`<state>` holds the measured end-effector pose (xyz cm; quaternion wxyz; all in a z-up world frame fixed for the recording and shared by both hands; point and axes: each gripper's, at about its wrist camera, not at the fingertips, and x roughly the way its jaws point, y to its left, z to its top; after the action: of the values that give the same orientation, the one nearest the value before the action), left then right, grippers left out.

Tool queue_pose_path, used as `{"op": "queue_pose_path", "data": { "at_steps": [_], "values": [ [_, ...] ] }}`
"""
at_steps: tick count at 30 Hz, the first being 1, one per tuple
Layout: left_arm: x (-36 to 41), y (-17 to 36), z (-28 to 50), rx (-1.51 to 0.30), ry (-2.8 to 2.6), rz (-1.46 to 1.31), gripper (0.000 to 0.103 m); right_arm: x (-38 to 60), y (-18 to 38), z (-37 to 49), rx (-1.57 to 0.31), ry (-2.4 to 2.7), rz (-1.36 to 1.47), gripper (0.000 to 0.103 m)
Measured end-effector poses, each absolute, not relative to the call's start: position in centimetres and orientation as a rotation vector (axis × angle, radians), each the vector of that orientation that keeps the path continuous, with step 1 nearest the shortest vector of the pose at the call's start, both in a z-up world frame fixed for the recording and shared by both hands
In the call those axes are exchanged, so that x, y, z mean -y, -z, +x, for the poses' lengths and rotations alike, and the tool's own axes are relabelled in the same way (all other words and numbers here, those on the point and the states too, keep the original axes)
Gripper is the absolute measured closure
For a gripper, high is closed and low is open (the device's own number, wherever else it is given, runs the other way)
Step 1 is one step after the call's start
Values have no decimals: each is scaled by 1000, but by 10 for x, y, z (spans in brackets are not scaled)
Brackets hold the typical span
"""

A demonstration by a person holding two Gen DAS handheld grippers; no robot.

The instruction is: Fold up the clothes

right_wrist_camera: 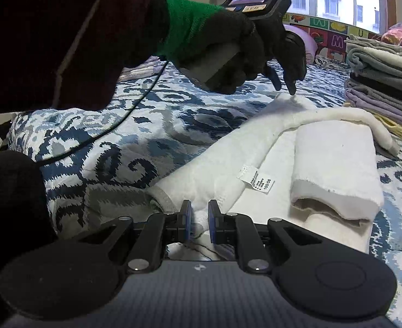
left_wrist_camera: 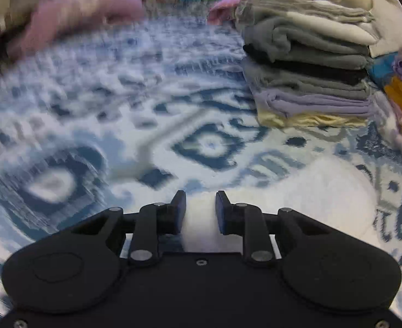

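A white garment (right_wrist_camera: 258, 161) lies partly folded on the patterned bedspread (right_wrist_camera: 113, 136), with a care label (right_wrist_camera: 257, 181) showing and a sleeve or leg (right_wrist_camera: 335, 169) folded over its right side. My left gripper (right_wrist_camera: 284, 88) hangs over the garment's far corner, jaws apart, tips just above the cloth. In the left wrist view the white cloth (left_wrist_camera: 324, 199) sits between and right of the left gripper's (left_wrist_camera: 200, 206) open fingers. My right gripper (right_wrist_camera: 199, 214) is at the garment's near edge, jaws slightly apart with cloth between them.
A tall stack of folded clothes (left_wrist_camera: 307, 63) in grey, black, lilac and yellow stands at the right on the bed, also in the right wrist view (right_wrist_camera: 384, 73). A pink bundle (left_wrist_camera: 80, 11) lies at the far left. A black cable (right_wrist_camera: 118, 125) runs across the bedspread.
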<state>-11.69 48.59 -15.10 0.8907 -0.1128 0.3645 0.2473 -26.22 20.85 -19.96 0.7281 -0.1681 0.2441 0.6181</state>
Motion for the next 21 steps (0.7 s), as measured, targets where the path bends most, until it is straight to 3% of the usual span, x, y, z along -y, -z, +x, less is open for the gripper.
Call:
{"op": "queue_pose_path", "data": {
  "at_steps": [7,8,10,15,21],
  "values": [
    [-429,127,-89,-784,-384,-87,81,-209,199,-259,-557,-1369,-358,87],
    [-421,123,-85,-788,-365,-66,77,-209,198,-259,-557,-1369,-359,87],
    [-405,116,-77,-794,-328,-25,54,-209,199,-259,-559,-1369,-355,87],
    [-338,114,-35,-874,-168,222,47,-209,199,-260,-554,-1368,-357,86],
    [-278,170,20,-1091,-95,654,44,-208,198,-259,-558,-1373,-353,86]
  ]
}}
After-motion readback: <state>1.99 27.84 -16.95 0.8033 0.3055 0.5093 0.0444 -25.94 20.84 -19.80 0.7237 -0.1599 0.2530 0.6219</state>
